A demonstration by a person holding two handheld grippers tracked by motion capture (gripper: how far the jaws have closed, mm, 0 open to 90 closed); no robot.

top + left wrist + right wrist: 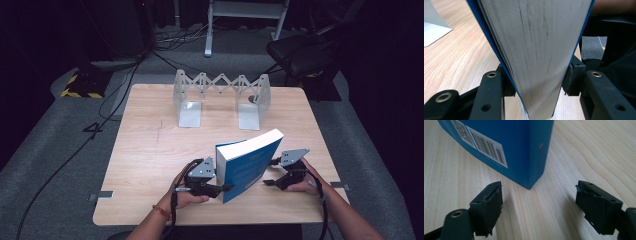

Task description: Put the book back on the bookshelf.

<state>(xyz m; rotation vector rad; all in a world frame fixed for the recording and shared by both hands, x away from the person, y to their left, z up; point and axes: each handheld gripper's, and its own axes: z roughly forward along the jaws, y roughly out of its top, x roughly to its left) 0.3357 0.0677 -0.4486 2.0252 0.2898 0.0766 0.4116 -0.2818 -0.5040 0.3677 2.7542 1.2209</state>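
The blue paperback book [248, 162] stands upright on its lower edge on the wooden worktop [150, 150], near the front edge and a little right of centre, its white page block facing up and toward the person. The left gripper [220, 189] sits at the book's seven o'clock, its fingers [574, 80] clenched on both covers with the page edges between them. The right gripper [267, 182] lies at the book's four o'clock, just beside it; its fingers [490, 202] are spread wide and released, with the book's barcoded corner a short way ahead of them and untouched. At twelve o'clock, well apart from the book, an expandable metal bookend rack [221, 97] stands near the far edge.
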